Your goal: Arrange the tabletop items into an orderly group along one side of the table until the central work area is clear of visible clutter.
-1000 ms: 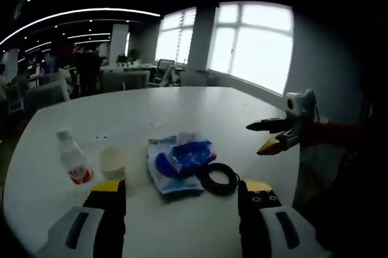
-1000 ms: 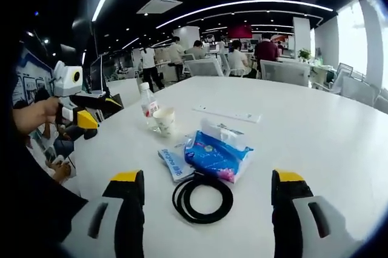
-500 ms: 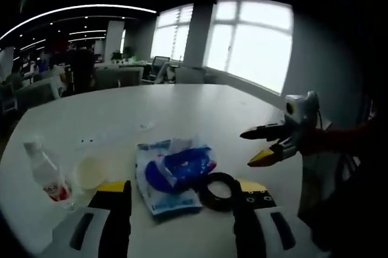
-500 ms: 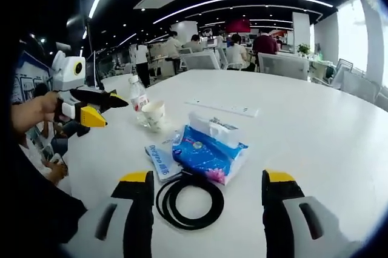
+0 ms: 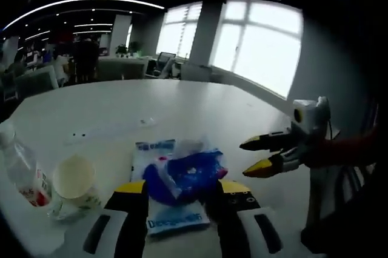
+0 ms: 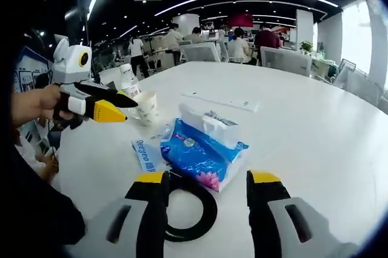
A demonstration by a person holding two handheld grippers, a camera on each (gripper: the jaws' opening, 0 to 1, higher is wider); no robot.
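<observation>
- The right gripper (image 6: 206, 188) is held with its jaws apart above a black cable coil (image 6: 188, 209) near the white table's (image 6: 315, 131) edge.
- The left gripper (image 5: 182, 194) is likewise parted, over a blue tissue pack (image 5: 182, 176).
- A paper cup (image 5: 73, 179) and a water bottle (image 5: 21, 170) are seen nearer the table's edge.
- A white power strip (image 6: 219, 102) is made out farther toward the middle in the right gripper view.
</observation>
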